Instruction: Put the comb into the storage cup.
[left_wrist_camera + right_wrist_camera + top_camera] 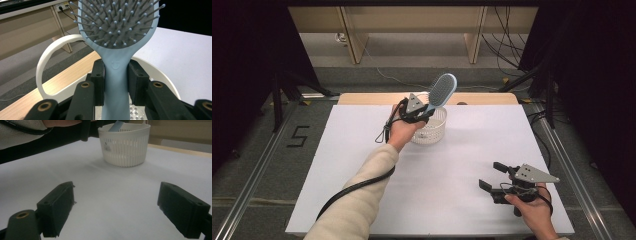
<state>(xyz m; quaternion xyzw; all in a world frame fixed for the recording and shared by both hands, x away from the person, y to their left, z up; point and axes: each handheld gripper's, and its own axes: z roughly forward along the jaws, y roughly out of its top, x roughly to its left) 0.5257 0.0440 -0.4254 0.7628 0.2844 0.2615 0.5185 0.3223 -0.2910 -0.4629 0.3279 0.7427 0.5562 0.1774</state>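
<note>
A pale blue hairbrush (443, 90) with grey bristles stands tilted over a white slotted basket (434, 134) at the back of the table. My left gripper (424, 114) is shut on its handle, and the brush head points up and away. In the left gripper view the handle (115, 82) is pinched between the two black pads, with the basket's rim (45, 60) below. The handle's end (116, 125) dips into the basket (125, 145). My right gripper (493, 176) rests near the table's front right, open, with nothing between its fingers (58, 207).
A white sheet (362, 165) covers the table, with a wooden strip (362, 98) along its far edge. Beyond it are wooden desk legs (354, 45) and loose cables (507, 55) on the floor. Metal rails (257, 170) run along both sides of the table.
</note>
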